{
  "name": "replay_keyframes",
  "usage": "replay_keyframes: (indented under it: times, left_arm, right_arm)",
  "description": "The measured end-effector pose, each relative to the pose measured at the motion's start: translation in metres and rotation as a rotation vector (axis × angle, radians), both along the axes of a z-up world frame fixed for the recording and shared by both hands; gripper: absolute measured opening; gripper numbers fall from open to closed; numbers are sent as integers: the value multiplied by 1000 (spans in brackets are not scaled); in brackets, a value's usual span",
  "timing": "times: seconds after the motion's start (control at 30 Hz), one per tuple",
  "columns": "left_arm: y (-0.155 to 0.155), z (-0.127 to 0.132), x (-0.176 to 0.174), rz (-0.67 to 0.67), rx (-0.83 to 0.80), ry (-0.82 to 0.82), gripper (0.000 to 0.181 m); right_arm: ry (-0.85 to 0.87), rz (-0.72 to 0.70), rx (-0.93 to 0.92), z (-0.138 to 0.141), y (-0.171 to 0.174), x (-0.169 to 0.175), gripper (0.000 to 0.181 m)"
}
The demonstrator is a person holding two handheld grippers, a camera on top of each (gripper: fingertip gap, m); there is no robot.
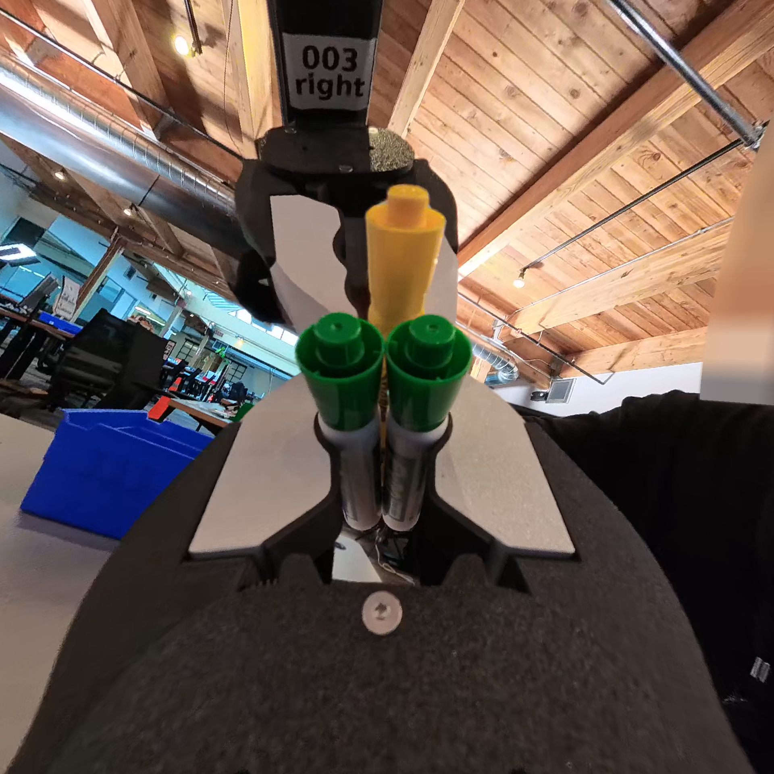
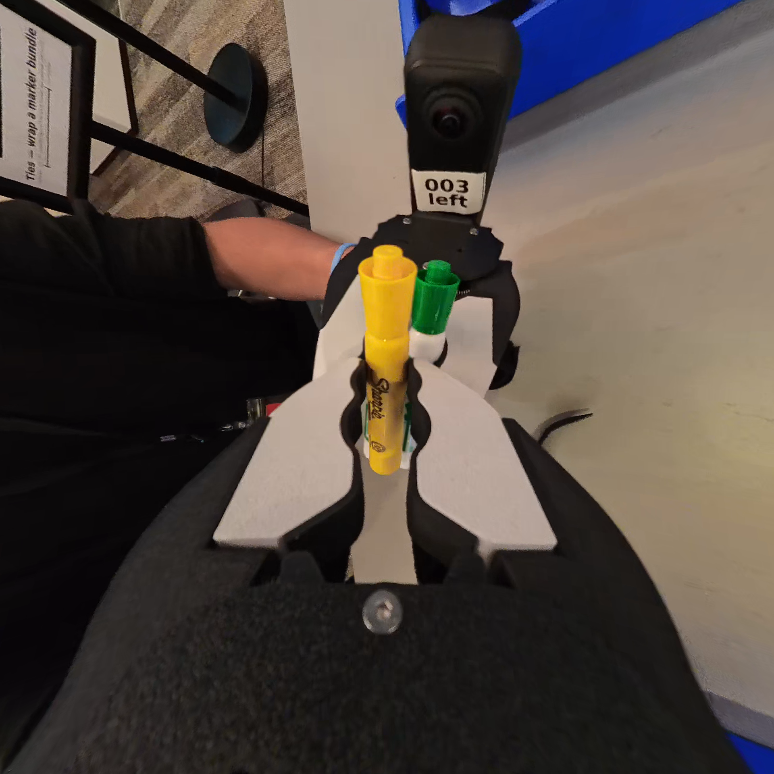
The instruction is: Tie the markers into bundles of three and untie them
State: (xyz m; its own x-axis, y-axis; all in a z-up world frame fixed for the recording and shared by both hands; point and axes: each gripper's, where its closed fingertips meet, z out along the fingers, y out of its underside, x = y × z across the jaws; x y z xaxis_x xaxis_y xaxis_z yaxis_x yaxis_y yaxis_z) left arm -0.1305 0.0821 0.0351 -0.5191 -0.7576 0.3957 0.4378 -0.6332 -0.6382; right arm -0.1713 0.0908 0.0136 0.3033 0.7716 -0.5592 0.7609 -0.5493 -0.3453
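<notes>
- Gripping two green-capped markers [image 1: 383, 402] side by side, the left gripper [image 1: 383, 423] has its fingers [image 1: 272, 469] pressed against the white barrels, caps poking out past the fingertips toward the camera's far side.
- Behind those two, a yellow marker [image 1: 398, 259] stands in line with them, its cap end up; all three sit packed together as one bunch held off the table.
- From the right wrist view, the right gripper [image 2: 385, 377] is closed narrowly on the yellow marker [image 2: 385, 368], its fingertips [image 2: 318, 402] meeting the barrel just below the cap (the printed side of the barrel faces the camera).
- A green cap [image 2: 433, 297] shows just right of the yellow one in that view; the second green marker is hidden behind.
- The two grippers face each other, both clamped on the same bunch, the left one's camera [image 2: 456, 104] looking straight back.
- I cannot make out any tie or band around the markers.
- A blue bin [image 1: 113, 460] sits on the pale table [image 2: 649, 293] off to the left gripper's left side.
- A person's forearm in a dark sleeve [image 2: 125, 268] reaches in behind the left gripper.
- Overhead are wooden ceiling planks [image 1: 586, 125] and a silver duct [image 1: 104, 142].
</notes>
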Motion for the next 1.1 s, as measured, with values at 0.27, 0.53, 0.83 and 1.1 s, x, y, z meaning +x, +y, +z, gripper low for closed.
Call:
replay_keyframes:
  times: [0.27,0.53,0.83,1.1]
  left_arm:
    - [2,-1,-4,6,-9,-6,42]
    - [9,-5,-5,33,-12,21,42]
    - [37,-47,13,184,-19,278,42]
    - [67,-96,8,480,182,643,42]
  right_arm:
    - [19,-15,32,-1,6,-5,21]
    - [199,-63,255,25,19,-2,30]
    - [271,-582,669,-56,13,99,29]
    - [180,-726,921,-104,0,114,41]
